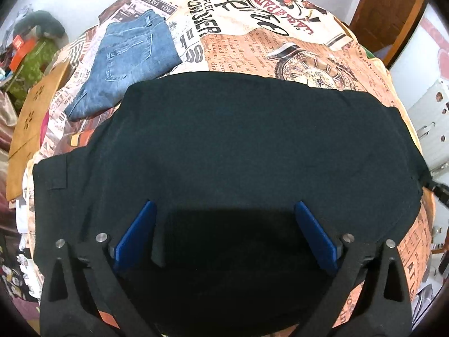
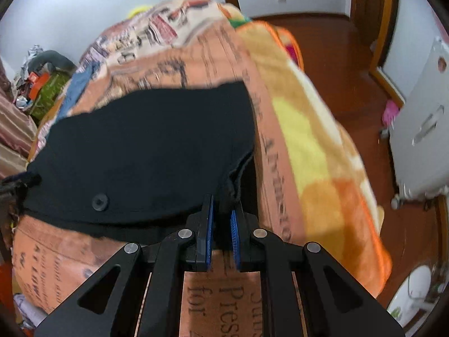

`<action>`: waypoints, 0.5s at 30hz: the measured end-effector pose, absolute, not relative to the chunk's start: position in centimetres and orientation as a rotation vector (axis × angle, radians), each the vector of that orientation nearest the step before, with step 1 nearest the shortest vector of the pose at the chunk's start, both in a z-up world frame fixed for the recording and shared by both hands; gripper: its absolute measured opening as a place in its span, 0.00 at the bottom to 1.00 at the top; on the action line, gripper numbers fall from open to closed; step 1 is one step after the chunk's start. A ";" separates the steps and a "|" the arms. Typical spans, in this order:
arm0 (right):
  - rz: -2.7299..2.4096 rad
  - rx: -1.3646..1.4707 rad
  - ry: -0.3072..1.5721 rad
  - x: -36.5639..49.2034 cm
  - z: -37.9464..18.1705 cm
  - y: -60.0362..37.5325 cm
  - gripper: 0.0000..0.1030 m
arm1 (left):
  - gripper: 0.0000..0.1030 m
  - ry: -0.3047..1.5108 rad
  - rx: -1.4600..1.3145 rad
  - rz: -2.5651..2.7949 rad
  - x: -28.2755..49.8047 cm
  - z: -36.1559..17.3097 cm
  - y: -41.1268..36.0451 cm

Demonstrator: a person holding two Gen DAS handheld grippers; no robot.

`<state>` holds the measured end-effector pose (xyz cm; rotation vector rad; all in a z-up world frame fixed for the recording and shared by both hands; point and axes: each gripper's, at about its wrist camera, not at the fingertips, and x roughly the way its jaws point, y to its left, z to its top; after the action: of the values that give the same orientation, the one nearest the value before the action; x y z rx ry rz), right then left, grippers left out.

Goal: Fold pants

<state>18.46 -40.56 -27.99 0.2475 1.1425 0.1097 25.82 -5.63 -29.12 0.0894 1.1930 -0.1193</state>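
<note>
Pants (image 1: 252, 146) look soft and limp; right gripper (image 2: 223, 210) pinches their edge, left gripper (image 1: 224, 210) is spread above them.

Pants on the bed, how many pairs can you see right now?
2. The black pants lie spread across the near part of the printed bedspread; the folded blue jeans sit beyond them, toward the far left. Others could be hidden in the clutter beside the bed.
</note>
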 end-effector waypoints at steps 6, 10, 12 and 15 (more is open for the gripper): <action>0.091 0.182 1.141 18.2 -26.0 -40.3 0.20 | 0.98 1.189 0.093 -0.130 25.8 -28.7 -5.3; 0.061 0.104 1.045 18.3 -22.7 -39.5 0.49 | 0.98 1.145 0.081 -0.112 25.7 -27.3 -4.0; 0.083 0.078 0.993 18.9 -20.5 -38.5 0.50 | 0.98 1.116 0.066 -0.090 25.7 -26.3 -2.7; 0.123 0.046 0.937 19.9 -18.1 -36.4 0.50 | 0.98 1.074 0.047 -0.052 25.8 -24.9 -0.4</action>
<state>19.86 -36.44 -18.06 0.0460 0.9367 0.1230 25.77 -0.44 -24.85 0.0466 1.0736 -0.0518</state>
